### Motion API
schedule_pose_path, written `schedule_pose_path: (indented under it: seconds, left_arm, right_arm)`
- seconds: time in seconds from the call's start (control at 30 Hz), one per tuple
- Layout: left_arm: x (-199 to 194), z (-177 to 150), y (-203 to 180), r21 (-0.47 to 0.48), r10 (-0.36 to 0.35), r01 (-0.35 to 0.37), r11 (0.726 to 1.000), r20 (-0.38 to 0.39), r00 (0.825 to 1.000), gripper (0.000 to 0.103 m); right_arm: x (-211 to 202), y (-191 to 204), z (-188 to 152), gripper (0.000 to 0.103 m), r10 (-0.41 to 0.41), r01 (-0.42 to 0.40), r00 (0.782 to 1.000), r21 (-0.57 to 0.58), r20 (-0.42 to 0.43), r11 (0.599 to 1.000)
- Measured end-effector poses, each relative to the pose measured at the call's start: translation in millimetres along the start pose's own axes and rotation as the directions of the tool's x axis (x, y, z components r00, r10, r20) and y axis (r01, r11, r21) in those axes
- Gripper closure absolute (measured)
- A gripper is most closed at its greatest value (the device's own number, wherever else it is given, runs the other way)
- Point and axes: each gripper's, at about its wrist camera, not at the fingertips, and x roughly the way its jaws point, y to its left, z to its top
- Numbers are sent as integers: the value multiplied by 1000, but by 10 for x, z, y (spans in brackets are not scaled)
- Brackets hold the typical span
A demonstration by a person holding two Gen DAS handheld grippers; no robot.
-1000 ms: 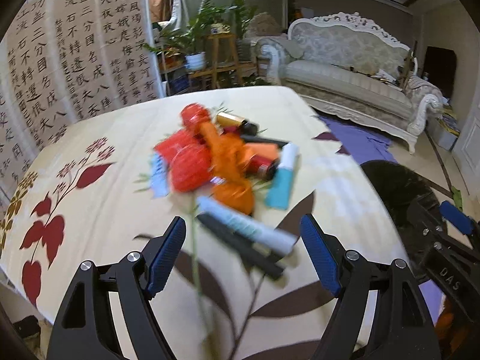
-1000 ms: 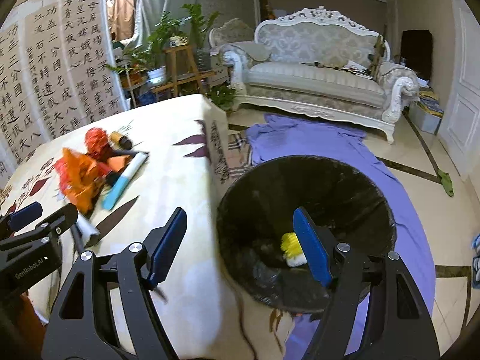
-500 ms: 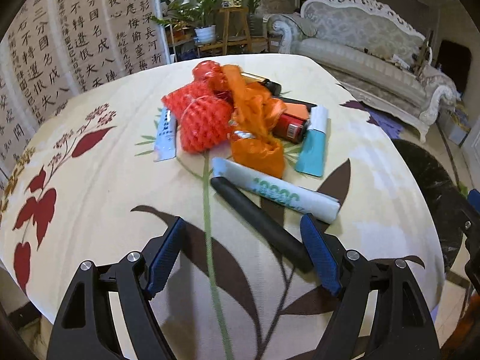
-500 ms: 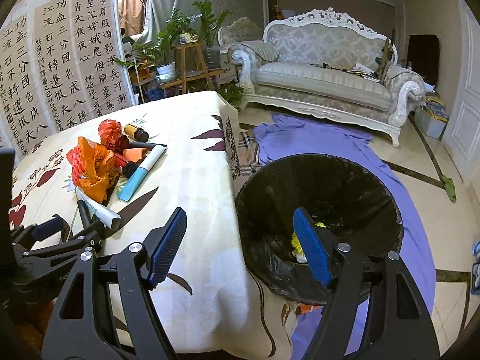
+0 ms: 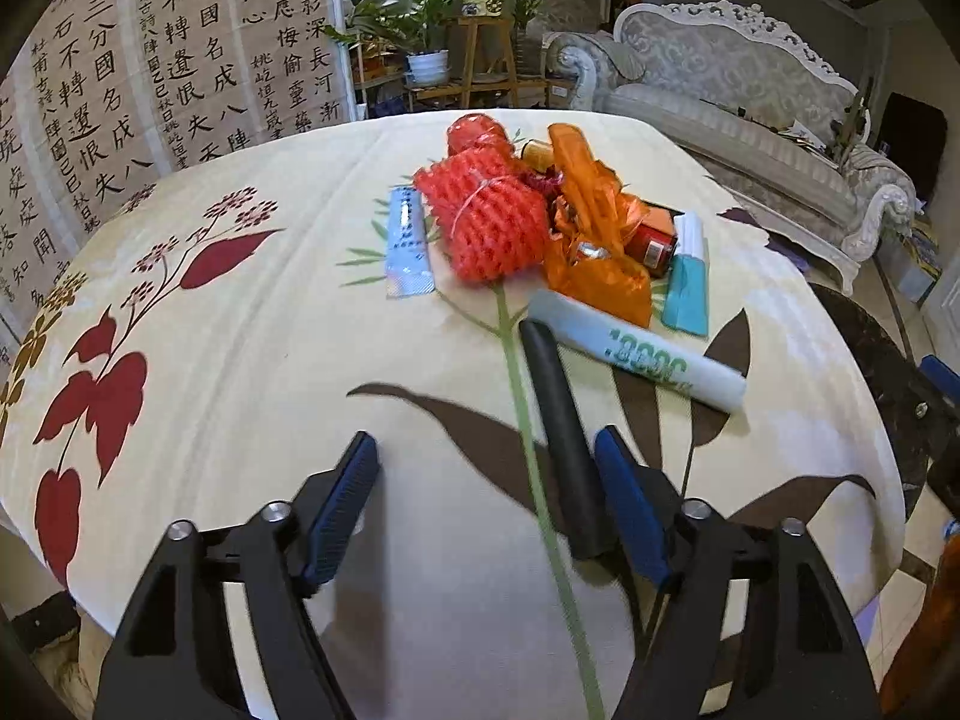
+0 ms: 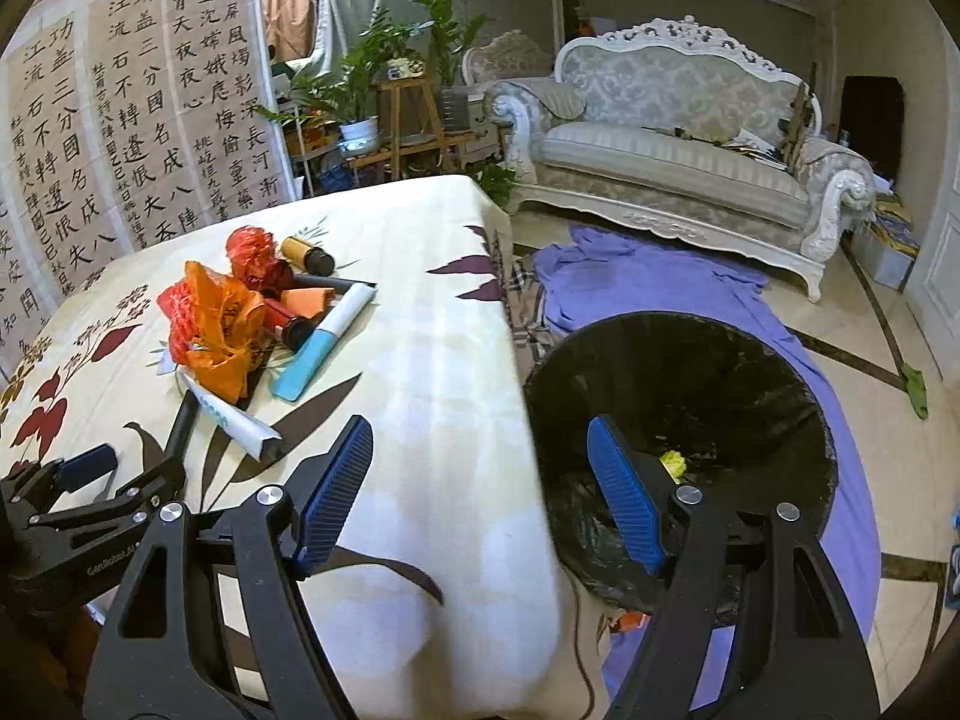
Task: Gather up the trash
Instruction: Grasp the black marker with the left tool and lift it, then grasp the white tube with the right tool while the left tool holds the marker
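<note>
A pile of trash lies on the cloth-covered table (image 5: 240, 360): red foam netting (image 5: 486, 222), an orange plastic bag (image 5: 600, 258), a red can (image 5: 651, 243), a teal and white tube (image 5: 687, 276), a white tube with green print (image 5: 636, 348), a blue sachet (image 5: 407, 243) and a black tube (image 5: 561, 438). My left gripper (image 5: 486, 498) is open low over the table, the black tube's near end lying between its fingers beside the right one. My right gripper (image 6: 480, 492) is open and empty over the table's edge, next to the black bin (image 6: 690, 420).
The bin stands on the floor right of the table (image 6: 432, 360) and holds a yellow item (image 6: 675, 463). A purple cloth (image 6: 648, 294) lies on the floor. A sofa (image 6: 672, 168), plants (image 6: 384, 78) and a calligraphy screen (image 6: 120, 120) stand behind.
My left gripper has moved forward and down onto the black tube's near end. My right gripper has shifted left from over the bin toward the table edge.
</note>
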Motion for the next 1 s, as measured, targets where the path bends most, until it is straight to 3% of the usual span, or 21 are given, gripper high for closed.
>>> schedule_pose_path:
  seconds: [0.1, 0.37, 0.5, 0.83, 1.0]
  left_arm:
    - [29, 37, -26, 22, -9, 9, 1000, 17, 1000, 41]
    - [11, 35, 34, 63, 0, -3, 998, 46, 999, 89]
    - [-9, 29, 150, 41, -32, 30, 999, 43, 999, 89]
    - [-19, 8, 514, -13, -2, 3, 1000, 44, 999, 89]
    - [-6, 6, 679, -35, 18, -16, 999, 51, 999, 89]
  right_arm:
    - [21, 67, 28, 31, 13, -13, 1000, -11, -3, 1000]
    - [36, 343, 93, 31, 66, -66, 998, -68, -11, 995]
    - [60, 528, 113, 31, 103, -104, 994, -110, -22, 988]
    - [254, 930, 110, 31, 154, -167, 985, -187, -83, 968]
    - [397, 1116, 104, 40, 170, -195, 977, -222, -127, 955]
